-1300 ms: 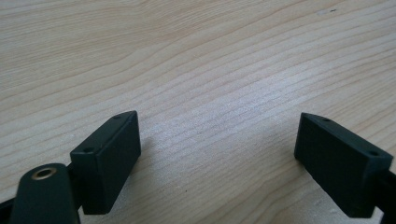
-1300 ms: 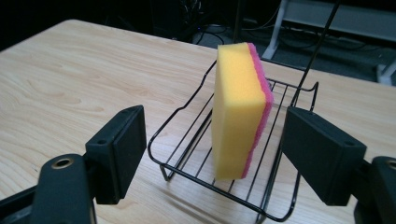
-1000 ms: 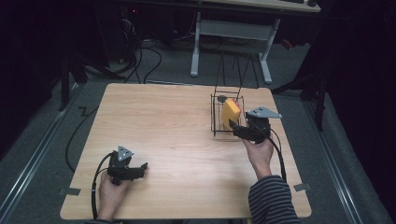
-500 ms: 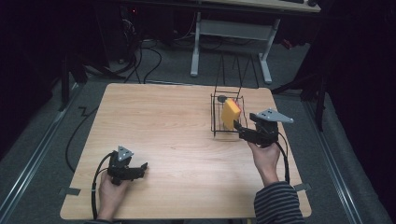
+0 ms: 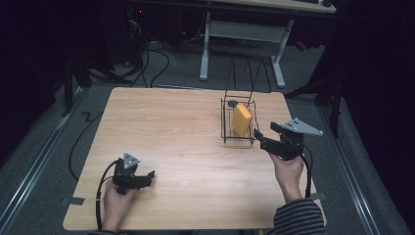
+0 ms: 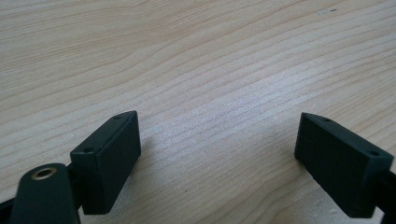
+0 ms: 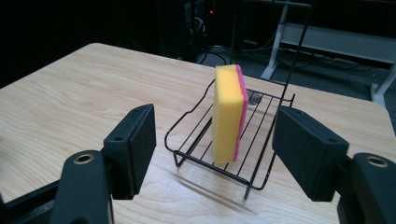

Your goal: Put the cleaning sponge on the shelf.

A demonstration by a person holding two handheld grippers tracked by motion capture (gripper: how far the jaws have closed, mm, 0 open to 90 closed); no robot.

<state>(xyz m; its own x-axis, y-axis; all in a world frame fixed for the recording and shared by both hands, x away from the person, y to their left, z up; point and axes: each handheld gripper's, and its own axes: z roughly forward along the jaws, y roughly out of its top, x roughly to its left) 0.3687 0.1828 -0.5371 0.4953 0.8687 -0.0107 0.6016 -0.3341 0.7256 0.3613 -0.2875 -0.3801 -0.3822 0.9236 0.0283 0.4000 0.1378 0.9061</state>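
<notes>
both grippers gape empty (right gripper (image 7: 212, 154) facing the racked sponge (image 7: 229, 114)), left gripper (image 6: 219, 158) over bare table (image 6: 196, 60).

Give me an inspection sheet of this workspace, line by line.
Surface: wooden table, bare wood grain.
Job's things: yellow and pink sponge standing on edge in the black wire rack.
Clutter: nothing seen.
Grippers: left tongs open, low over bare wood; right tongs open, facing the sponge, apart from it.
Cables: one trails from each of the tongs; more on the floor behind.
Surroundings: dark room, white desk frame beyond the table.
</notes>
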